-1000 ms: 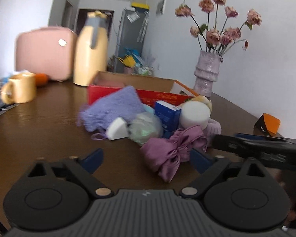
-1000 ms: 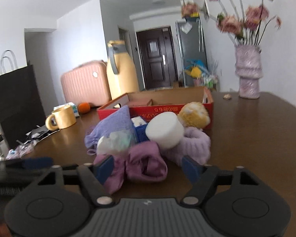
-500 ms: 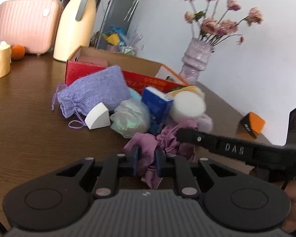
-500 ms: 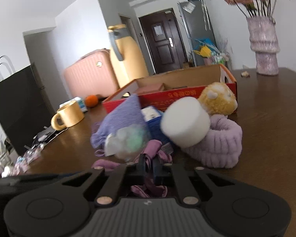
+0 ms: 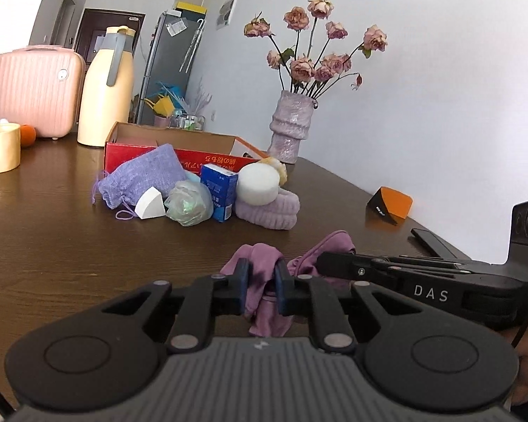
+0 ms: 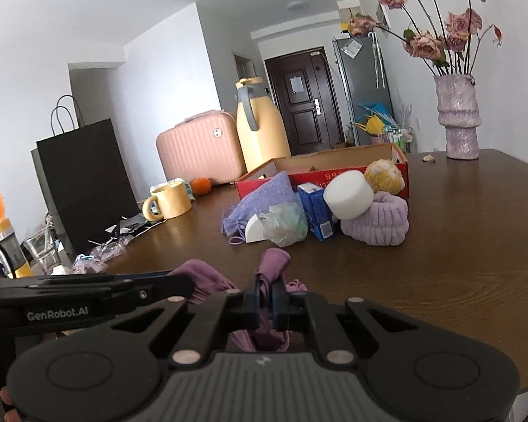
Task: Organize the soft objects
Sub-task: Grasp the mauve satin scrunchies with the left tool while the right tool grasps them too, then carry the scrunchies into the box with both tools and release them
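Observation:
Both grippers are shut on one mauve satin cloth (image 5: 260, 277), also in the right wrist view (image 6: 274, 263), held near the table's front edge. My left gripper (image 5: 261, 283) pinches its left part; my right gripper (image 6: 266, 293) pinches its right part and reaches in from the right (image 5: 387, 270). Farther back lies a pile: a purple knit pouch (image 5: 148, 176), a white wedge sponge (image 5: 149, 207), a pale mesh ball (image 5: 190, 204), a blue carton (image 5: 219, 190), a white round sponge (image 5: 258, 186), a lilac headband (image 5: 269, 209), a yellow plush (image 6: 383, 176).
A red open cardboard box (image 5: 179, 144) stands behind the pile. A vase of dried roses (image 5: 292, 126), a cream thermos (image 5: 105, 91), a pink case (image 5: 31, 91), a yellow mug (image 5: 0, 147), an orange-black block (image 5: 390, 205) and a black paper bag (image 6: 84, 179) stand around the brown table (image 5: 52, 239).
Both grippers closed on the mauve cloth, then pulled it back out of the pile toward the table's front edge. The pile stays in place.

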